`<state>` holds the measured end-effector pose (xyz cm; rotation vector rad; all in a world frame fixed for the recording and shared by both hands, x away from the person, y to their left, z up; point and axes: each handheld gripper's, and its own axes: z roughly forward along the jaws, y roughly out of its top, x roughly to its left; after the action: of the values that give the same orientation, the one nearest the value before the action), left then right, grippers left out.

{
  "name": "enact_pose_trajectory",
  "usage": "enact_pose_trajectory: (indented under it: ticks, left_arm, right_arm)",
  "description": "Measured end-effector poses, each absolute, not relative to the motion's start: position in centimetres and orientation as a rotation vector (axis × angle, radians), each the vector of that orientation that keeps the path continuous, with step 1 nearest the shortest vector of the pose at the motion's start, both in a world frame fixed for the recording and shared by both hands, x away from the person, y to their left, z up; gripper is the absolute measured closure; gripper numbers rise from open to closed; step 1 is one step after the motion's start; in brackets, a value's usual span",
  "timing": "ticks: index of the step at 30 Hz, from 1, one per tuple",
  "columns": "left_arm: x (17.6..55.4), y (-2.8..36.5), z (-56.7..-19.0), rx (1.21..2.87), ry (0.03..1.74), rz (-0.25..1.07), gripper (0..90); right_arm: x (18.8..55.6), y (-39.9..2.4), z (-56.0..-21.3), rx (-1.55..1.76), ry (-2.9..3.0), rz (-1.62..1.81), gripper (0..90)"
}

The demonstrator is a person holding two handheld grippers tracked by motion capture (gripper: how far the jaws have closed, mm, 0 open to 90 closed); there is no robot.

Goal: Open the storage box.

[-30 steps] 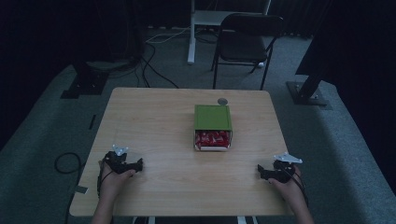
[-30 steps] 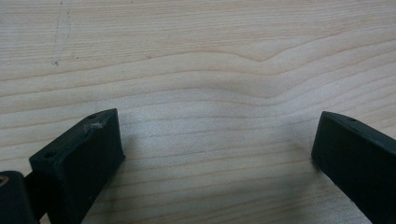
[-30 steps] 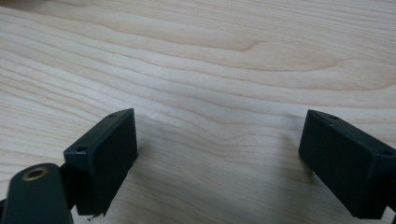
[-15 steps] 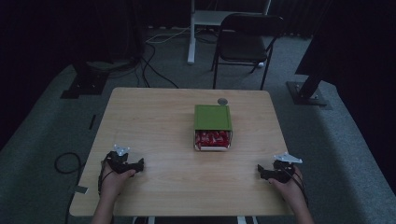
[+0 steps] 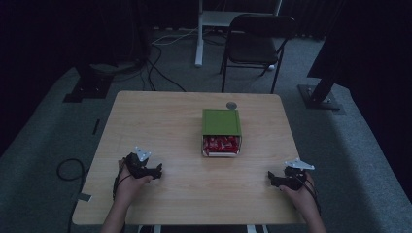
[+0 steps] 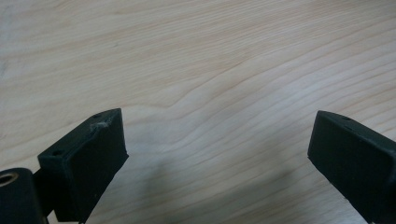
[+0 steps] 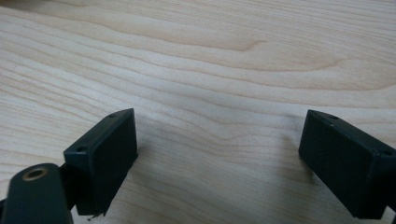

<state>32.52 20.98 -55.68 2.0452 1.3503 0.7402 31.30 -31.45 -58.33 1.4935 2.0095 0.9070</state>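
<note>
While the green box [image 5: 221, 122] of red packets sits at centre frame on the counter [image 5: 160, 121], the left hand-held gripper [image 5: 154, 171] rests lower left, the right hand-held gripper [image 5: 273, 178] lower right. Both gripper views show jaws spread wide, grasping nothing.

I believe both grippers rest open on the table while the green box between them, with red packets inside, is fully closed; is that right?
Not quite: the high view shows the green box partly open at its near end, red packets showing. The left gripper and right gripper do rest open on the table.

left gripper [image 5: 156, 171]: fingers wide apart, low, hand-held | right gripper [image 5: 272, 179]: same
</note>
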Motion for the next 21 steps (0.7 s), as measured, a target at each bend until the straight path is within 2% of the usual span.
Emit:
enact_pose_trajectory:
  ticks: [21]
  left_arm:
    - [32.6,14.6,-53.4,2.148,1.057,0.847,5.3]
  right_arm:
    - [31.3,-31.4,-58.3,1.494,2.010,0.906,11.0]
